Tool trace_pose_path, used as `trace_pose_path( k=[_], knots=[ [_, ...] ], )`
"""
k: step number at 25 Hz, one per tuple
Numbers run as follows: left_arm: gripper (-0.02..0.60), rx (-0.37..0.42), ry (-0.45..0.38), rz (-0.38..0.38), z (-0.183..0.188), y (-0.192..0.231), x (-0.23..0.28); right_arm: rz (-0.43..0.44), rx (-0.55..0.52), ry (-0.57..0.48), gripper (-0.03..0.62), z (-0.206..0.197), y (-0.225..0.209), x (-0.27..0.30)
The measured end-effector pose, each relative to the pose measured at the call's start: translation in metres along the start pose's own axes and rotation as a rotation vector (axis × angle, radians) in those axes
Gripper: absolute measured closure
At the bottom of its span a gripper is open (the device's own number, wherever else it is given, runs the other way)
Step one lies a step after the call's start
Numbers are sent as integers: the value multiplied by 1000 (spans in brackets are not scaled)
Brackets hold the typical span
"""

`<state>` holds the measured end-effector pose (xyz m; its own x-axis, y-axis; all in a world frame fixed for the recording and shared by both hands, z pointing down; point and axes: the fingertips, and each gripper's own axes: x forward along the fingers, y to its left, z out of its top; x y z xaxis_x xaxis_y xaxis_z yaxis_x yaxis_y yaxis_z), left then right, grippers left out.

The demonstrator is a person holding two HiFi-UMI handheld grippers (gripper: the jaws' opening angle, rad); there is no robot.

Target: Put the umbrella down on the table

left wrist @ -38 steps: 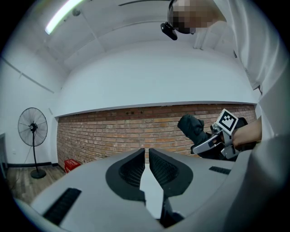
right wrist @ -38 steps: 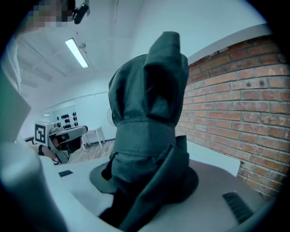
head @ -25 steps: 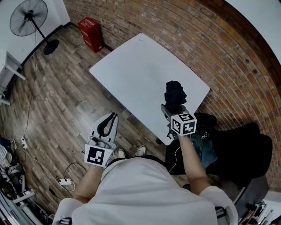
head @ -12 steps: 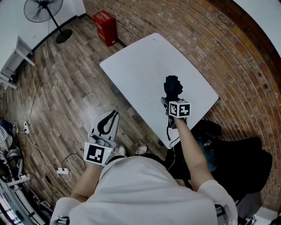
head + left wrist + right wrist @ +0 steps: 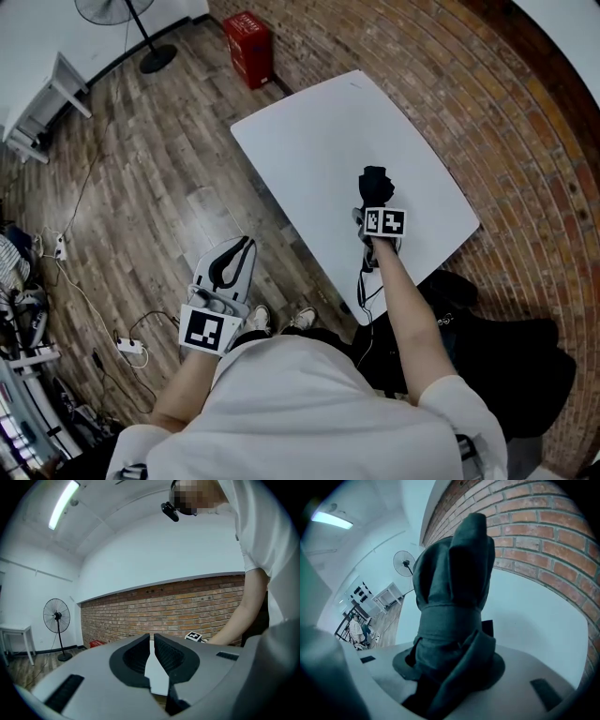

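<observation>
Dark folded fabric identifies the umbrella (image 5: 374,184), which is clamped in the right claw (image 5: 373,210). Both jaws press on its bundled, strapped body. The umbrella stands tilted over the white tabletop (image 5: 319,141), above the half nearer the brick wall (image 5: 487,103). Contact with the tabletop cannot be confirmed. The left claw (image 5: 231,265) is off the tabletop, beside its near-left edge and over the wooden floor (image 5: 141,187). Its jaws are drawn together to a narrow slit with nothing between them. A red box (image 5: 248,36) stands on the floor beyond the tabletop's far corner.
</observation>
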<state>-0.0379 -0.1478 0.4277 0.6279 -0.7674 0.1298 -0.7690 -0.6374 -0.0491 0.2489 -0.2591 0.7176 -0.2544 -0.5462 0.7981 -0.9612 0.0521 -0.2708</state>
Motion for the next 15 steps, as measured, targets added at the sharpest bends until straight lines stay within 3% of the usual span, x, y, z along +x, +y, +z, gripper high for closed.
trace_pose_path(
  k=[6, 15],
  knots=[
    [534, 1, 17, 44, -3, 7, -8, -52, 7, 85, 388, -10, -24, 23],
    [534, 14, 50, 88, -6, 18, -24, -103, 93, 119, 390, -7, -47, 38]
  ],
)
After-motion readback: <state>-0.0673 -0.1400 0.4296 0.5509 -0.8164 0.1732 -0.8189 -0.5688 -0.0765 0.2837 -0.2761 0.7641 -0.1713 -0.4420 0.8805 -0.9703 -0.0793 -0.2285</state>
